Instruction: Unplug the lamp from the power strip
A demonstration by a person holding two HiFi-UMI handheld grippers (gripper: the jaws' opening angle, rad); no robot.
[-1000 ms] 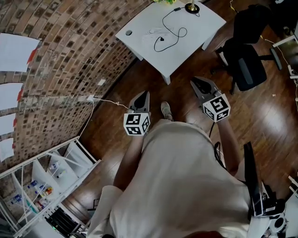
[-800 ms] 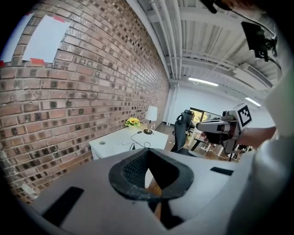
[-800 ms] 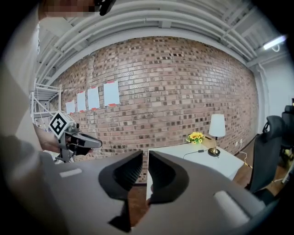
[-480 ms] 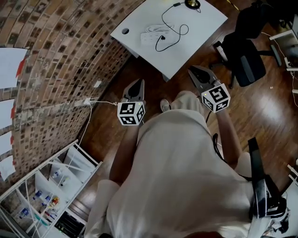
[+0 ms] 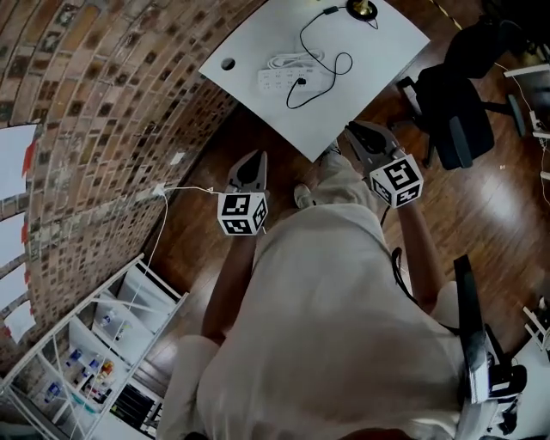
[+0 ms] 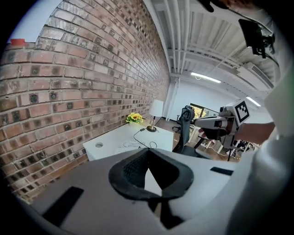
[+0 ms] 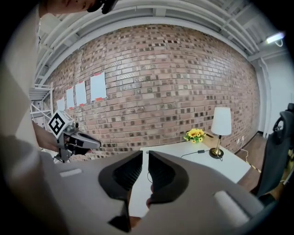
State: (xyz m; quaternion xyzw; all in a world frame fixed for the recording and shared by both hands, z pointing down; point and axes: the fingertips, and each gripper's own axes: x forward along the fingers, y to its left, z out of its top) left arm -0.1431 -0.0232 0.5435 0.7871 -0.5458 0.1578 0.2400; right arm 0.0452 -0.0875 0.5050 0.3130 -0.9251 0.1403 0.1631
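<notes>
On the white table lies a white power strip. A black plug sits in it, and its cord loops back to the lamp base at the far edge. The lamp has a white shade and a brass stem. My left gripper hovers over the floor short of the table's near corner, its jaws shut on nothing. Close to the table's near edge my right gripper is also shut and empty. Neither gripper touches the strip or the cord.
A brick wall runs along the left. A black office chair stands right of the table. Yellow flowers sit by the lamp. A white shelf rack is at lower left. A white cable hangs from a wall socket.
Both grippers have moved forward toward the table, and the person has stepped closer. The table and power strip now show larger and nearer in the head view. The jaws stay shut.
</notes>
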